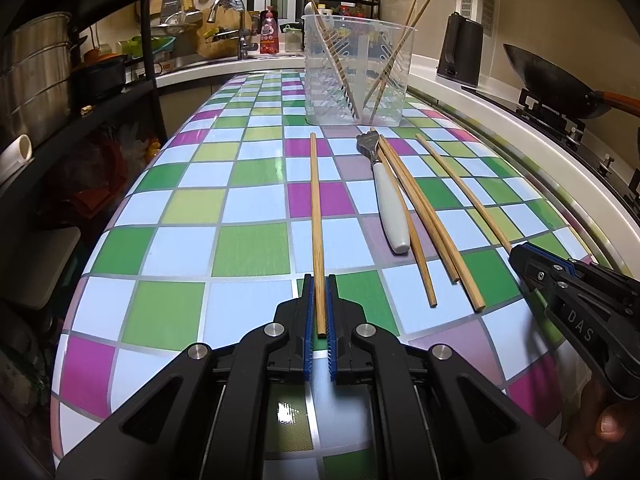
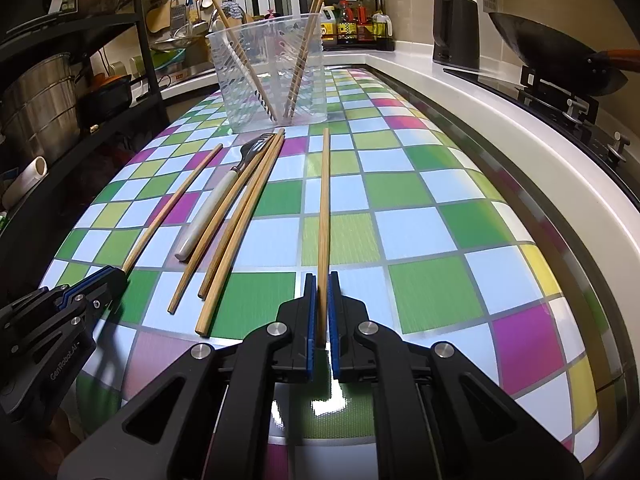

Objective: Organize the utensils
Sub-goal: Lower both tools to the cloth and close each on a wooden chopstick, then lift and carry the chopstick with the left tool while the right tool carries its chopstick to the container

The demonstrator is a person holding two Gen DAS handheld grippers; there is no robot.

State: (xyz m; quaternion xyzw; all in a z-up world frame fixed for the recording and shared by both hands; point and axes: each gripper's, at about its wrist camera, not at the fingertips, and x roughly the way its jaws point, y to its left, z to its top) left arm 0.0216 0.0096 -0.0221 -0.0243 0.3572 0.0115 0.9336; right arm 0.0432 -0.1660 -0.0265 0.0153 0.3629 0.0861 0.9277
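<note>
**A:** What do my two grippers have right now?

**B:** I see my left gripper [image 1: 319,304] with its blue fingers [image 1: 307,312] closed on the near end of one chopstick [image 1: 316,216]. The stick lies straight out in front, along the checkered worktop [image 1: 248,248].

**A:** And the other one?

**B:** My right gripper [image 2: 322,308] does the same. Its fingers [image 2: 334,312] pinch the near end of a second chopstick [image 2: 325,200], which points at the clear holder [image 2: 240,92].

**A:** What is between them?

**B:** A fork [image 1: 386,196] with a white handle lies on the worktop, and three loose sticks [image 1: 436,232] lie just beside it, touching it. I cannot tell if the held sticks are lifted or lying flat.

**A:** And the holder?

**B:** It stands at the far end of the worktop. One stick leans in its left part and two lean in its right part. A black wok [image 2: 560,60] sits on the stove off to the right.
</note>
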